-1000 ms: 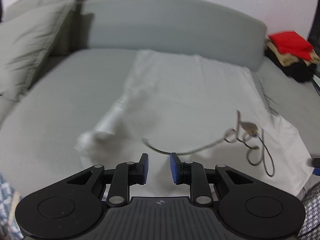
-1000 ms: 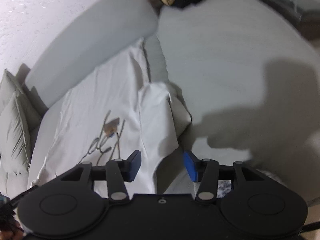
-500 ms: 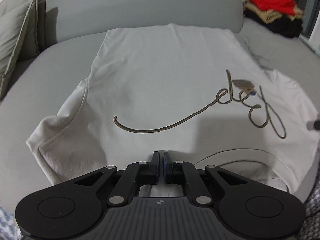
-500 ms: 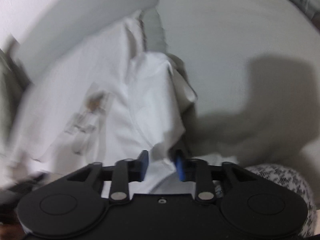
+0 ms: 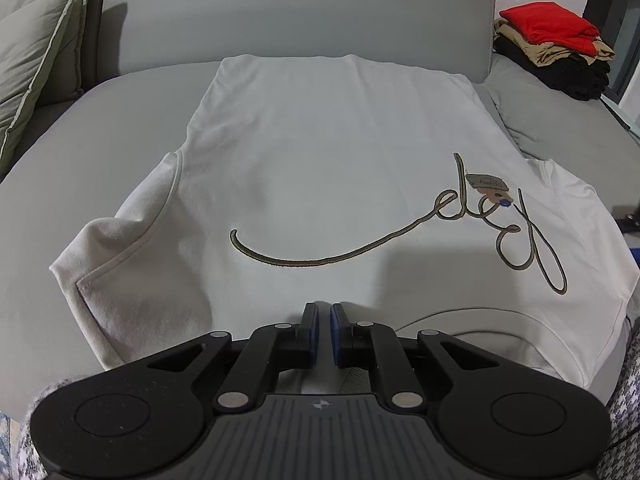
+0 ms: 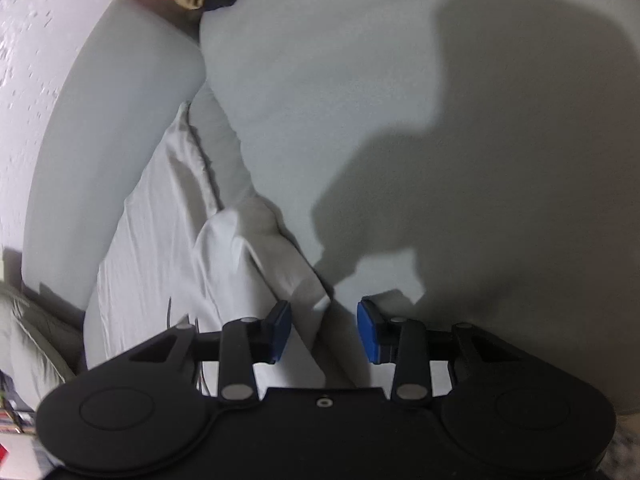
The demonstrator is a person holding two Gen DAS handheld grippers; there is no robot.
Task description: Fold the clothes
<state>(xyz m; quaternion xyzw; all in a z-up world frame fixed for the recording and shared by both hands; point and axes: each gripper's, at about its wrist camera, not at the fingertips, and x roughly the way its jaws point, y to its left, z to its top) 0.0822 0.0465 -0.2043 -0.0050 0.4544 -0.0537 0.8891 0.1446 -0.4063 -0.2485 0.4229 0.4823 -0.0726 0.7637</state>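
The shirt (image 5: 320,168) is white, with script (image 5: 400,236) in olive-brown thread across the middle and a small tan tag (image 5: 486,186) with a blue dot. The sofa (image 5: 100,152) is light grey. At the upper right, the pile (image 5: 556,48) is red on top, then tan, then black. Both grippers are black with blue pads (image 6: 367,330). At the lower right edge is a black-and-white check fabric (image 5: 628,384).

White shirt (image 5: 320,168) (flat) on grey sofa (image 5: 100,128)
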